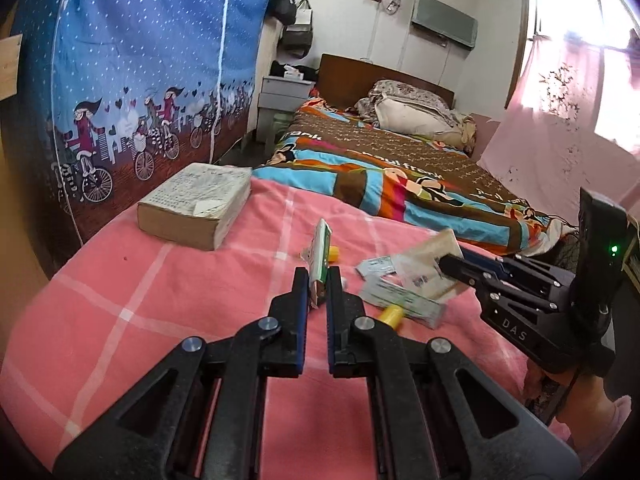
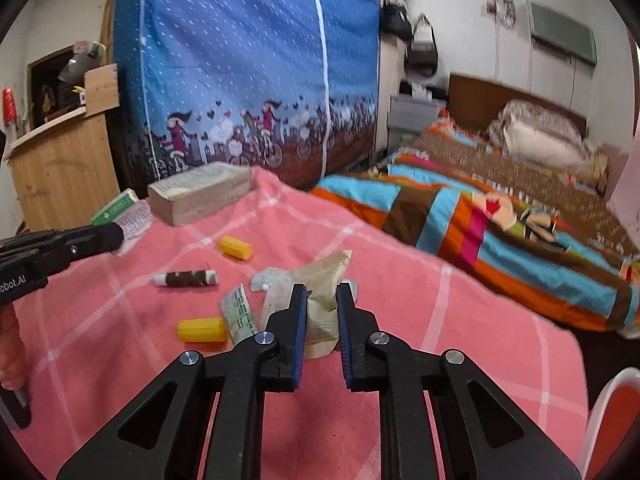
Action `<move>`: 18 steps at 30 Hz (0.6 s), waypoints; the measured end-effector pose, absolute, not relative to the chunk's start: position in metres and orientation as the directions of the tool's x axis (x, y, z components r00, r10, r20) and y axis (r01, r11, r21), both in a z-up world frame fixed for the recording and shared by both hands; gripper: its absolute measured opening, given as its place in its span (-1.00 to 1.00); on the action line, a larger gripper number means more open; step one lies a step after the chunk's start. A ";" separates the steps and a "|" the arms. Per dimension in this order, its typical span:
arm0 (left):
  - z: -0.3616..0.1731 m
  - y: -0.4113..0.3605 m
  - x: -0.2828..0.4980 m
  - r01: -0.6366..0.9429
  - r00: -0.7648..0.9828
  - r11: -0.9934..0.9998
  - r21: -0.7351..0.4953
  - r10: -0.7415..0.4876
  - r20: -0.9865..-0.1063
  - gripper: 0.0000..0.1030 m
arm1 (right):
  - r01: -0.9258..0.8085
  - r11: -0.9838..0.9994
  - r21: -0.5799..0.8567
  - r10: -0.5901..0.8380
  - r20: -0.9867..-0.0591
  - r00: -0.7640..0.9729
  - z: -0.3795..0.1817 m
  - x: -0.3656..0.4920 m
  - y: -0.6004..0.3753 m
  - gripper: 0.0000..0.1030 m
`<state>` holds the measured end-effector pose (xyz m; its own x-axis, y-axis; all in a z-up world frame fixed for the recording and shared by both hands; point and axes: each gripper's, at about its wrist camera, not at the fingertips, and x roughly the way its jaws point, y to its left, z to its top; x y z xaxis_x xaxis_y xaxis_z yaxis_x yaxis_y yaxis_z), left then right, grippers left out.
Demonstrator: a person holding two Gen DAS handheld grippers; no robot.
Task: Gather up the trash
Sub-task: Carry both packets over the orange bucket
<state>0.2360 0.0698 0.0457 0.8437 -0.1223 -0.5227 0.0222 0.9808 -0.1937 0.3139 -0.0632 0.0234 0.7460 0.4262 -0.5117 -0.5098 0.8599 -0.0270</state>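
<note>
Thick book [image 1: 196, 204] lies far left on pink checked blanket [image 1: 132, 304]; blue wardrobe cover [image 1: 144, 60] behind; patchwork bed [image 1: 380, 168] far right.

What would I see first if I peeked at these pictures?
First, two black tools over a pink checked blanket, each pinching a piece of trash: the left tool grips a green-and-white wrapper, the right tool a crumpled tan packet. Around them lie two yellow caps, with a thick old book at the blanket's far left. Behind rises a big blue curtain showing cartoon cyclists.
</note>
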 end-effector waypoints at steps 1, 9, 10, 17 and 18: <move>0.046 0.067 0.235 0.025 0.845 0.981 -0.192 -0.123 -0.521 -0.79 | -0.505 0.862 -0.033 0.426 -0.493 0.759 0.026 0.310 -0.064 -0.76; 0.058 0.037 0.221 0.077 0.869 0.979 -0.189 -0.159 -0.468 -0.79 | -0.439 0.897 -0.048 0.410 -0.279 0.868 0.050 0.269 -0.095 -0.77; 0.061 0.032 0.219 0.089 0.875 0.978 -0.186 -0.167 -0.455 -0.79 | -0.429 0.902 -0.053 0.402 -0.258 0.878 0.053 0.265 -0.099 -0.77; 0.084 -0.015 0.211 0.188 0.906 0.971 -0.145 -0.228 -0.356 -0.79 | -0.337 0.939 -0.062 0.331 -0.090 0.939 0.081 0.233 -0.140 -0.77; 0.086 -0.021 0.211 0.203 0.906 0.970 -0.137 -0.239 -0.349 -0.79 | -0.322 0.945 -0.062 0.317 -0.072 0.946 0.085 0.230 -0.146 -0.77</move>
